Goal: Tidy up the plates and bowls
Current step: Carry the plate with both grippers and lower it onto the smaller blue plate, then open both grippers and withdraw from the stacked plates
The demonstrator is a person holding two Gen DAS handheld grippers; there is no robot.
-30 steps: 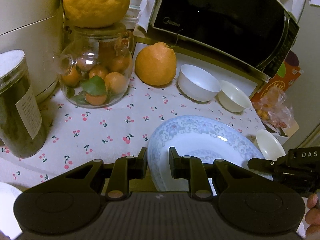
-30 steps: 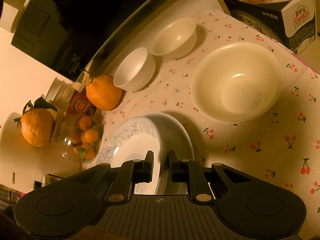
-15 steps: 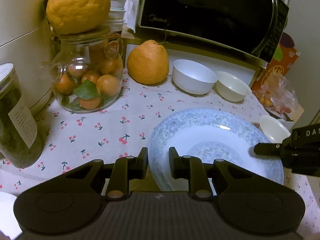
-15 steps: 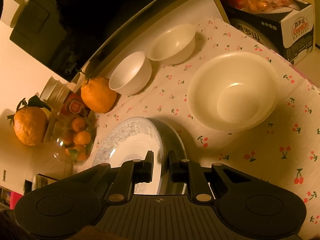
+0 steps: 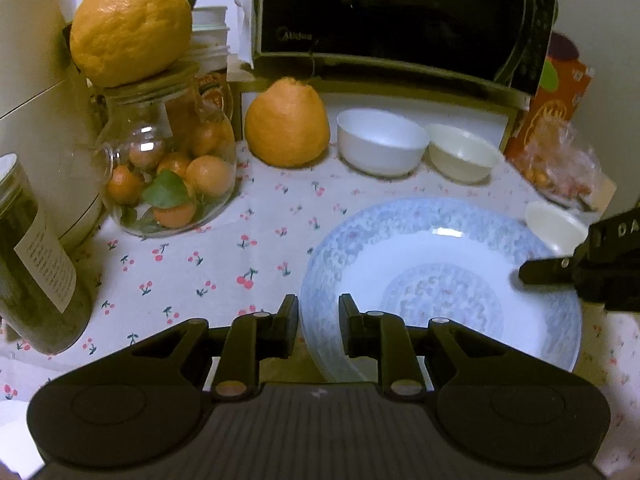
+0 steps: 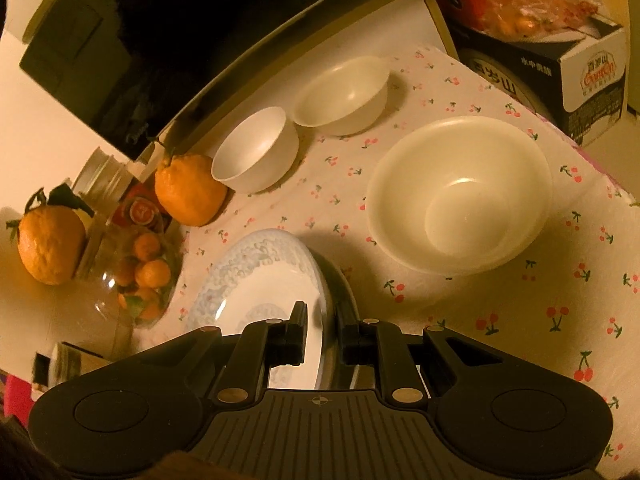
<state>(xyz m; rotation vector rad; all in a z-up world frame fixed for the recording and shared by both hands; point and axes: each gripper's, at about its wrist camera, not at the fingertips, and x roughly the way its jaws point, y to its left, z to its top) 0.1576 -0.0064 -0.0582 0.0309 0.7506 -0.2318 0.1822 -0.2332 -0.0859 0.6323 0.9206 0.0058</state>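
Observation:
A blue-patterned plate (image 5: 440, 264) is held between both grippers. My left gripper (image 5: 319, 320) is shut on its near left rim. My right gripper (image 6: 324, 328) is shut on the opposite rim, and its black finger shows in the left wrist view (image 5: 560, 272). In the right wrist view the plate (image 6: 256, 280) tilts up off the cherry-print cloth (image 6: 500, 320) and casts a shadow under it. A white bowl (image 5: 380, 146) and a cream bowl (image 5: 460, 156) stand by the microwave. A large cream bowl (image 6: 460, 196) sits just right of the plate.
A black microwave (image 5: 400, 20) fills the back. A big orange fruit (image 5: 288, 124) lies beside the white bowl. A glass jar of small oranges (image 5: 172, 176) bears another large fruit (image 5: 128, 24). A dark labelled jar (image 5: 36, 264) stands at the left. A carton (image 6: 580, 68) stands at the right.
The left wrist view has rolled, so the counter now looks level instead of slanted. The plate stays gripped by both grippers and looks a little more tilted in the right wrist view.

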